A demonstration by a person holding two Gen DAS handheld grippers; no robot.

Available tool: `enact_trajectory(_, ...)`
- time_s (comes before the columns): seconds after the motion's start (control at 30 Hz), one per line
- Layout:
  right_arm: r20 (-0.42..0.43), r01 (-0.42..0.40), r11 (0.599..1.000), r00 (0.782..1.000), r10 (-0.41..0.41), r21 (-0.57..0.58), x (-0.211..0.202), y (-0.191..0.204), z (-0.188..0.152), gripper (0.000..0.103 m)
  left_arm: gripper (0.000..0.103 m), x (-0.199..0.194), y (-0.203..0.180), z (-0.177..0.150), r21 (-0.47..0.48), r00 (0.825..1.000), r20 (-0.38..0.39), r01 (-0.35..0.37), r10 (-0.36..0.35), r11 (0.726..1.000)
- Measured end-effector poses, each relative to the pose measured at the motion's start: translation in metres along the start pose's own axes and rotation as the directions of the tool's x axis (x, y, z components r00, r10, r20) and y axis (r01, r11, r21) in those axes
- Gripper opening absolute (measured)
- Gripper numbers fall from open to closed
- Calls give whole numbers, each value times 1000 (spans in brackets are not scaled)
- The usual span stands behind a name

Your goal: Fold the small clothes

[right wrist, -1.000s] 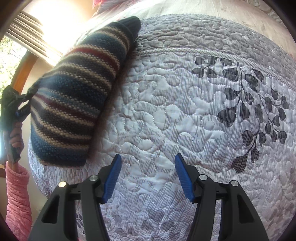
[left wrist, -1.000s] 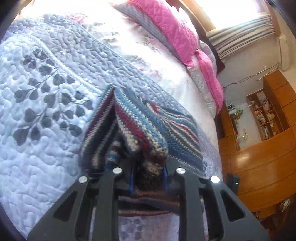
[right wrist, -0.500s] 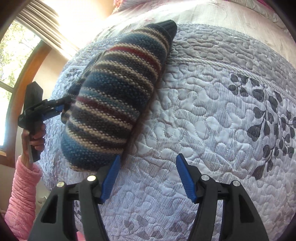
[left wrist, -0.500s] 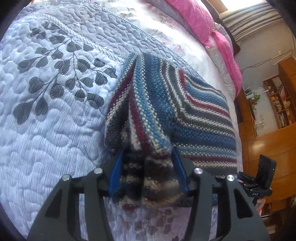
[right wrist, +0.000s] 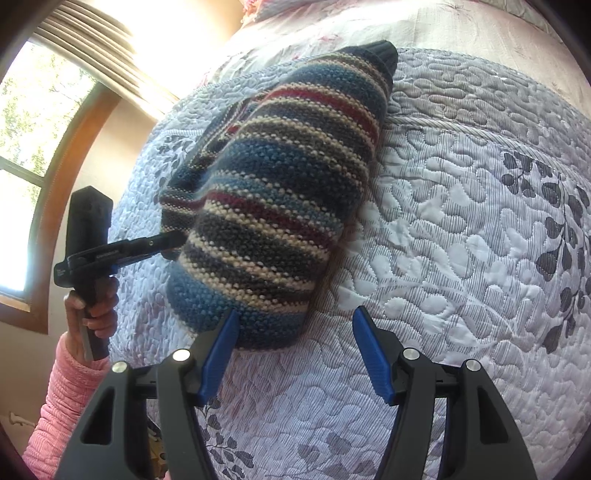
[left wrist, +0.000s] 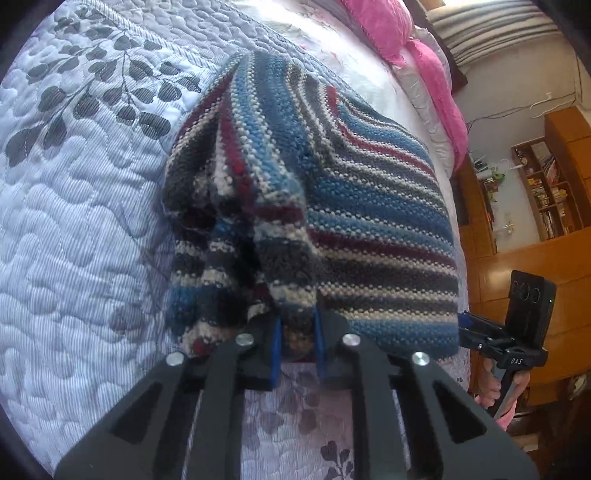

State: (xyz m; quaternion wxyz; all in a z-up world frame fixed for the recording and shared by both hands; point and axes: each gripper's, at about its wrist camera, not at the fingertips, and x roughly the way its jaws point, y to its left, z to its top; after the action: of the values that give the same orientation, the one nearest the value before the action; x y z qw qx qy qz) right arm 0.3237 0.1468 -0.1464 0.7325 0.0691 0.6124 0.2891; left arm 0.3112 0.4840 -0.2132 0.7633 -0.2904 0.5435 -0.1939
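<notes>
A small striped knit garment [left wrist: 332, 199] in blue, grey, cream and dark red lies bunched on the quilted bedspread [left wrist: 74, 206]. My left gripper [left wrist: 297, 332] is shut on its near edge, the cloth pinched between the blue pads. In the right wrist view the same garment [right wrist: 280, 206] hangs as a rounded bundle, lifted at its left side by the left gripper [right wrist: 173, 240]. My right gripper [right wrist: 295, 332] stands open just below the garment's lower end, its left pad touching the knit, nothing between the fingers.
Pink pillows [left wrist: 388, 29] lie at the head of the bed. Wooden cabinets and shelves [left wrist: 535, 192] stand beyond the bed's right side. A window with a wooden frame [right wrist: 33, 155] is at the left. A hand in a pink sleeve [right wrist: 70, 376] holds the left gripper.
My left gripper has closed tighter on the garment's edge. The right gripper has come closer to the garment's lower end and stays open.
</notes>
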Motion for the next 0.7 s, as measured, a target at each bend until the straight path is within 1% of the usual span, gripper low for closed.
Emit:
enact_trajectory(0.1, 3, 5, 1000, 1000, -5, -4, -1, 0, 0, 64, 11, -21, -5, -3, 56, 998, 37, -56, 54, 997)
enact_trajectory(0.2, 4, -14, 1000, 1000, 14, 5, -7, -4, -1, 64, 12, -35, 5, 0, 100, 991, 67, -120, 113, 988)
enact_trajectory(0.27, 6, -35, 999, 999, 35, 10, -10, -3, -1, 66, 12, -28, 13, 4, 99, 990, 43, -141, 137, 985)
enact_trajectory(0.3, 11, -44, 999, 999, 44, 16, -11, -2, 0, 71, 12, -23, 16, 3, 103, 989, 30, -149, 146, 984)
enact_trajectory(0.37, 14, -61, 997, 998, 60, 44, -8, -1, 5, 74, 12, -14, 11, 3, 124, 986, 26, -168, 166, 978)
enact_trajectory(0.5, -37, -58, 997, 998, 59, 46, 16, 1, 8, 73, 13, -8, 4, 7, 164, 978, 40, -210, 207, 964)
enact_trajectory(0.53, -54, -68, 997, 996, 71, 47, 23, 0, 5, 71, 14, -7, 4, 8, 167, 977, 39, -214, 211, 962)
enact_trajectory(0.57, -68, -82, 995, 994, 86, 50, 29, -3, 2, 61, 14, -7, 4, 9, 167, 977, 36, -214, 211, 963)
enact_trajectory(0.6, -85, -90, 994, 992, 94, 55, 36, -6, -1, 48, 15, -7, 6, 9, 165, 978, 31, -209, 207, 964)
enact_trajectory(0.63, -105, -70, 996, 992, 76, 55, 46, -8, -4, 43, 18, -6, 8, 10, 163, 978, 27, -207, 206, 965)
enact_trajectory(0.67, -124, -18, 999, 992, 24, 49, 57, -12, -8, 40, 19, -4, 10, 8, 159, 979, 22, -204, 203, 966)
enact_trajectory(0.7, -137, 0, 999, 991, 7, 48, 67, -16, -11, 40, 20, -1, 12, 7, 149, 980, 16, -196, 196, 969)
